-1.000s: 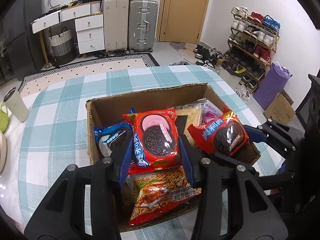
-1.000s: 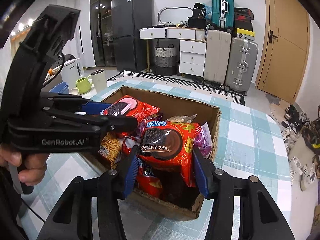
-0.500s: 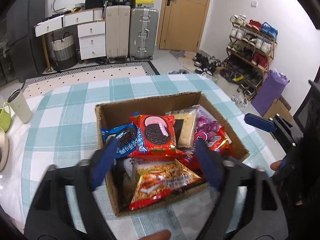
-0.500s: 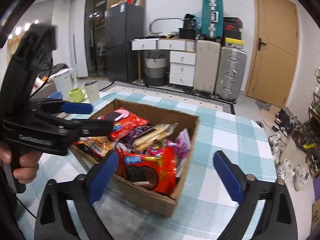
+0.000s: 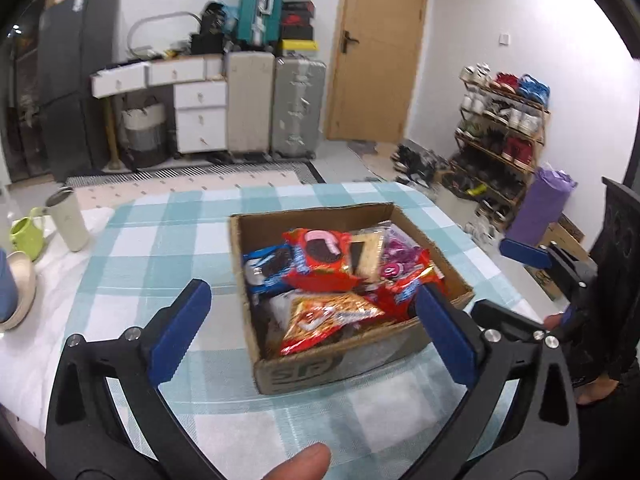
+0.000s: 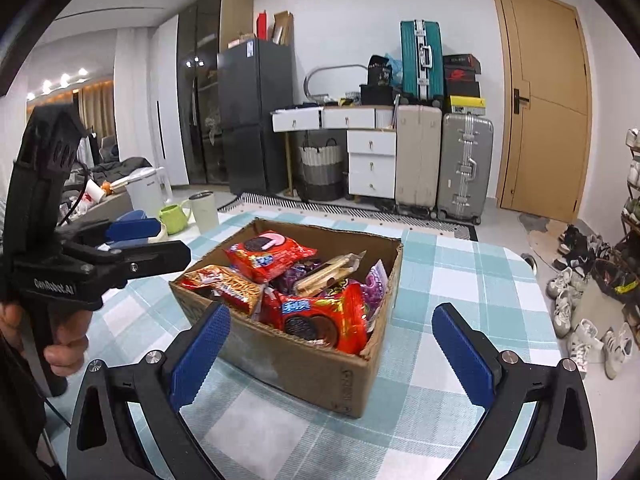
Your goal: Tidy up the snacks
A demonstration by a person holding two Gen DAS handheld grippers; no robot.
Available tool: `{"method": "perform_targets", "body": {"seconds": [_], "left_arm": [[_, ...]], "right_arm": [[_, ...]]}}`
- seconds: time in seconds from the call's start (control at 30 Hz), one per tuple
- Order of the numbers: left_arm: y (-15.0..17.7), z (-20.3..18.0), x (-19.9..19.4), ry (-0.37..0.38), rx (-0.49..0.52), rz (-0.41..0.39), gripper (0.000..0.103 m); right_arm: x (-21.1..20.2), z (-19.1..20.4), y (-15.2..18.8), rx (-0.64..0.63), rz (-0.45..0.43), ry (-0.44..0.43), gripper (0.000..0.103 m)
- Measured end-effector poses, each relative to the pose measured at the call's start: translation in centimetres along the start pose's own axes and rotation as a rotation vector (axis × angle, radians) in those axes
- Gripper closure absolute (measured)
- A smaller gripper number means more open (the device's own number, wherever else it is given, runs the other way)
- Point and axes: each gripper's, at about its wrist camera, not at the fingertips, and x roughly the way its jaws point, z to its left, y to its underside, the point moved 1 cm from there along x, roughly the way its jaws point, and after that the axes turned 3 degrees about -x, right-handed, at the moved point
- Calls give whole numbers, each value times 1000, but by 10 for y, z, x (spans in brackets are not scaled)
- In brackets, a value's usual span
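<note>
A cardboard box (image 5: 344,364) stands on the checked table, full of snack packs. It also shows in the right wrist view (image 6: 304,364). On top lie a red Oreo pack (image 5: 320,256), a blue Oreo pack (image 5: 266,266), an orange noodle-snack bag (image 5: 328,318) and a second red Oreo pack (image 6: 320,316). My left gripper (image 5: 316,324) is open and empty, held back from the box's near side. My right gripper (image 6: 330,344) is open and empty, back from the box's other near corner. The left gripper also shows from the side in the right wrist view (image 6: 132,240).
A beige tumbler (image 5: 68,220), a green mug (image 5: 26,234) and a bowl (image 5: 18,292) stand at the table's left edge. The green-and-white checked tablecloth (image 5: 160,240) surrounds the box. Suitcases, drawers and a shoe rack stand beyond the table.
Both grippers let go of their red Oreo packs, which now lie in the box. Both have opened wide and pulled back and up from the box.
</note>
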Motion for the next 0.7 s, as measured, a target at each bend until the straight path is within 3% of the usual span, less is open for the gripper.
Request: {"method": "perform_targets", "body": {"seconds": [0.23, 0.7], "left_arm": [[37, 10, -13, -60, -11, -75, 1], [78, 20, -7, -99, -33, -119, 1]], "right_arm": [[-10, 6, 18, 39, -72, -25, 1], [-28, 13, 45, 41, -166, -18, 1]]}}
